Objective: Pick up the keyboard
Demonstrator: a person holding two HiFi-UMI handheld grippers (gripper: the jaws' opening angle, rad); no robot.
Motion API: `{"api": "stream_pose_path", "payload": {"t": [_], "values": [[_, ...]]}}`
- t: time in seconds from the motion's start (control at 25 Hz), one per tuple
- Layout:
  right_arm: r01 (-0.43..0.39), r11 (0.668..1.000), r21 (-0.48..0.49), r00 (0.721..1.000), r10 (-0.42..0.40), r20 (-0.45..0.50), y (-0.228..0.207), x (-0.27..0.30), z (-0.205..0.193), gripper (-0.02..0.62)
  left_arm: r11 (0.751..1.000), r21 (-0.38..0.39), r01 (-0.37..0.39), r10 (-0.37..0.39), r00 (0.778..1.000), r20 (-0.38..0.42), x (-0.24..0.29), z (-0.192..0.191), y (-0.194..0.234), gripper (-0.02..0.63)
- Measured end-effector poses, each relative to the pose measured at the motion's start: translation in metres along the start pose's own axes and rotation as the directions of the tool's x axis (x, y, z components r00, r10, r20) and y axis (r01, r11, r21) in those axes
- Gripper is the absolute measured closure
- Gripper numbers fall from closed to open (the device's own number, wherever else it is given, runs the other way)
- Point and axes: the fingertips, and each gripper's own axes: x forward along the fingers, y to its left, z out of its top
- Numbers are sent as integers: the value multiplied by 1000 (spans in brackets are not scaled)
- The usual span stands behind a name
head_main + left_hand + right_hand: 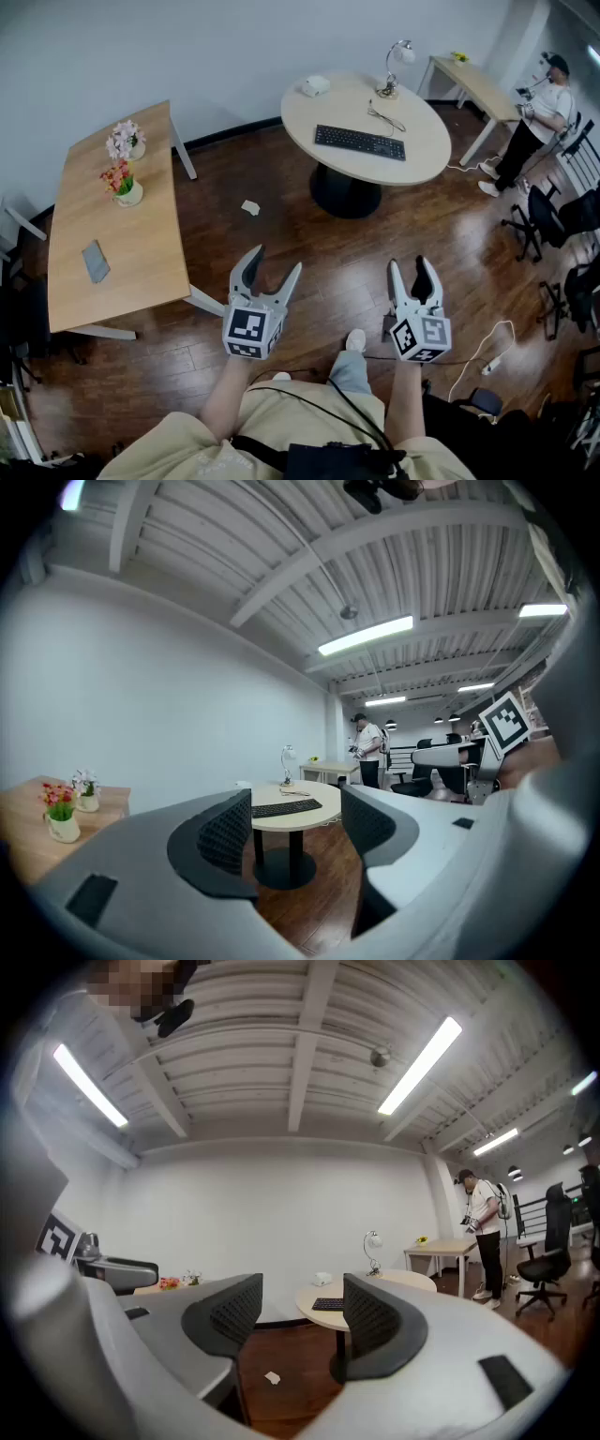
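The black keyboard (360, 142) lies flat on the round pale table (422, 155) across the room; it also shows far off in both gripper views, as the keyboard (286, 808) and the keyboard (327, 1304). My left gripper (275, 261) hangs over the wooden floor, well short of the table, its jaws apart and empty. The right gripper (411, 266) floats beside it, also apart with nothing inside. In their own views, the left gripper (296, 822) and the right gripper (303, 1312) point level toward the table.
A desk lamp (394, 70), a thin cable and a white box (316, 85) share the round table. A long wooden table (141, 234) with two flower pots (122, 183) stands left. A paper scrap (250, 207) lies on the floor. A person (539, 112), a desk and office chairs (562, 216) are at right.
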Motion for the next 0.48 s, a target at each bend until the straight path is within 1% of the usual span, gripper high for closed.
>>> {"api": "stream_pose_path", "payload": {"t": [0.24, 0.36, 0.48], "values": [[-61, 998, -13, 998, 60, -5, -60, 48, -1, 324, 995, -17, -93, 93, 996, -10, 69, -8, -9, 316], [-87, 996, 5, 996, 87, 18, -100, 76, 12, 324, 995, -34, -97, 97, 995, -17, 109, 2, -32, 316], [-124, 992, 4, 992, 123, 34, -133, 108, 30, 324, 991, -42, -124, 124, 992, 2, 152, 16, -46, 316]]}}
